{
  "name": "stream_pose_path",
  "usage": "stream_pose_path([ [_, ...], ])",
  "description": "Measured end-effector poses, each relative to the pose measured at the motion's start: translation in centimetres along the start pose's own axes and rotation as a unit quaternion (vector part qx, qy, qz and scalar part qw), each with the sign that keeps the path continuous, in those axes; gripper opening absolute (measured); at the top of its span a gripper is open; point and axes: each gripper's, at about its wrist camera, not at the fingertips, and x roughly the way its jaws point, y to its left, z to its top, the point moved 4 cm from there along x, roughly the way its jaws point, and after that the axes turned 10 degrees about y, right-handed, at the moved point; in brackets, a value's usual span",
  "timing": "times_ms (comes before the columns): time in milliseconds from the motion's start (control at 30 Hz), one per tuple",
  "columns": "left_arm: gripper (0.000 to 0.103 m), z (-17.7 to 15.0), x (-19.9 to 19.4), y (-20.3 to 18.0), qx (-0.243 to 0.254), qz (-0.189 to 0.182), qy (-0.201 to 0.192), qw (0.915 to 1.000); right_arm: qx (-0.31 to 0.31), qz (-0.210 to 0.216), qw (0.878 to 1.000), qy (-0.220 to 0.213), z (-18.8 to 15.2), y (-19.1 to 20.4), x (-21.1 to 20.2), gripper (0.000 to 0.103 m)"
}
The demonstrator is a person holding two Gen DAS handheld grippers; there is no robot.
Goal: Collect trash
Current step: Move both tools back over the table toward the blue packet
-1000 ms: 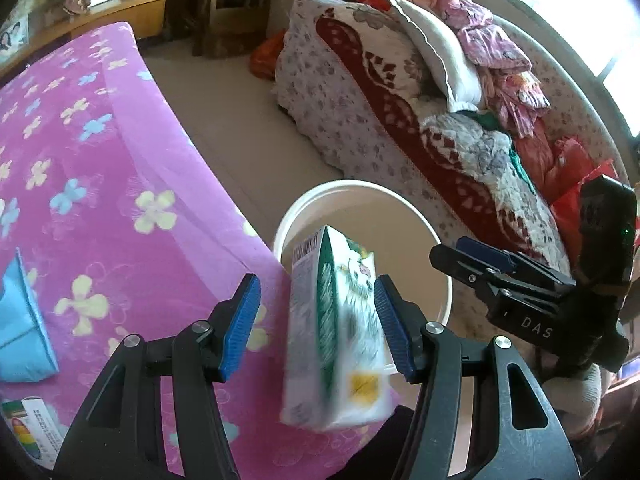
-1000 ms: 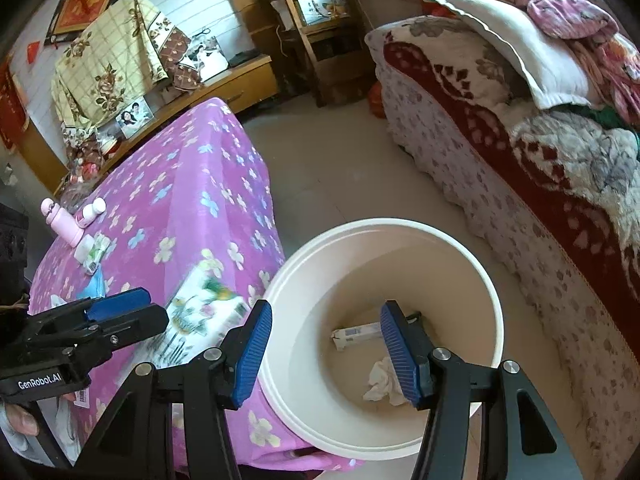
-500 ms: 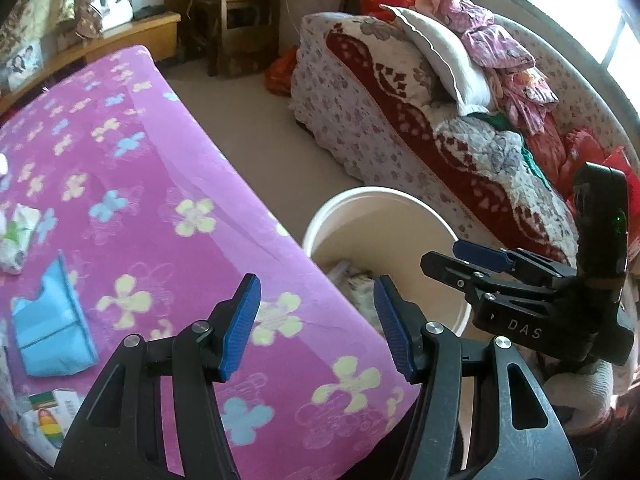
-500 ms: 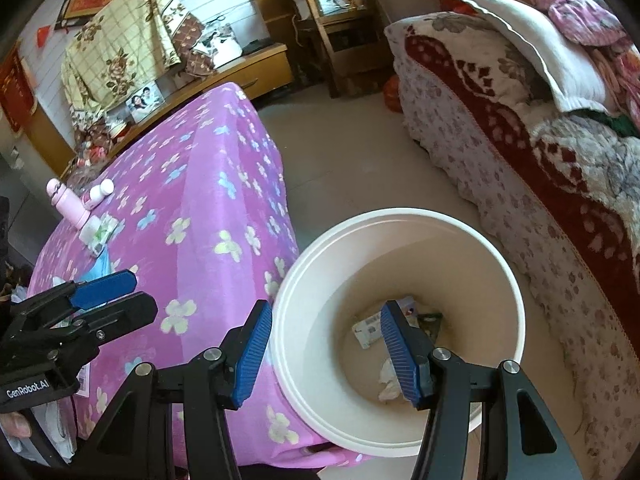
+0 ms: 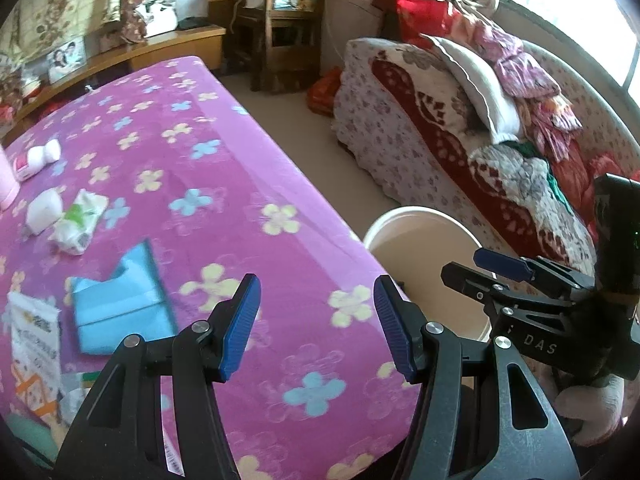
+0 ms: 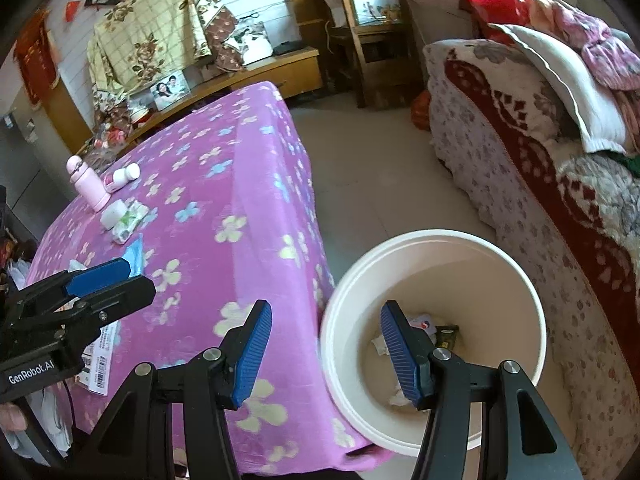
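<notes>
My left gripper (image 5: 316, 324) is open and empty above the pink flowered tablecloth (image 5: 224, 184). To its left lie a blue paper packet (image 5: 124, 304), a printed white wrapper (image 5: 34, 344), a crumpled tissue pack (image 5: 80, 216) and a small white bottle (image 5: 38, 158). The white bin (image 6: 436, 320) stands on the floor at the table's near corner, with wrappers and tissue (image 6: 428, 332) at its bottom. My right gripper (image 6: 326, 354) is open and empty over the bin's left rim. Each gripper also shows in the other's view: the right gripper (image 5: 504, 268) and the left gripper (image 6: 100, 284).
A pink flask (image 6: 86, 178) stands at the table's far left. A sofa (image 6: 520, 152) heaped with blankets and pillows runs along the right. Bare floor (image 6: 368, 168) lies between table and sofa. A wooden chair (image 6: 360, 32) and a low cabinet (image 6: 256, 72) stand at the back.
A green and white carton that stood between my left gripper's fingers a second ago is gone from them. Both grippers have swung left, bringing more of the tabletop into view.
</notes>
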Motion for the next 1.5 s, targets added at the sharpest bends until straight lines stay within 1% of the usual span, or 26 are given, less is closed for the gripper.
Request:
stream_pose_path([
  [200,0.057,-0.9,-1.9,2.8,-0.021,0.019,-0.013,0.9995,-0.02,0.008,1.0,0.0,0.3,2.9,0.2,0.055],
  [400,0.057,-2.1,-3.8,6.1,-0.048,0.03,-0.02,0.9982,-0.041,0.02,0.999,0.004,0.7,6.0,0.8,0.059],
  [600,0.057,-3.6,-6.4,10.6,-0.071,0.052,-0.026,0.9958,-0.069,0.03,0.997,0.013,1.2,9.8,1.6,0.06],
  [667,0.057,-4.1,-7.1,12.3,-0.081,0.059,-0.027,0.9946,-0.078,0.034,0.996,0.016,1.3,11.2,2.0,0.064],
  [767,0.057,-4.7,-8.0,14.9,-0.095,0.077,-0.032,0.9919,-0.092,0.041,0.995,0.022,1.6,13.3,2.7,0.065],
  [967,0.057,-6.2,-8.9,19.7,-0.13,0.104,-0.038,0.9852,-0.118,0.048,0.991,0.03,2.3,17.7,4.3,0.065],
  [1267,0.057,-8.2,-9.6,25.3,-0.17,0.109,-0.034,0.9788,-0.138,0.053,0.988,0.051,2.6,21.6,6.5,0.066],
  [1500,0.057,-7.9,-9.1,28.4,-0.181,0.117,-0.022,0.9762,-0.14,0.063,0.986,0.061,4.6,24.1,8.2,0.066],
])
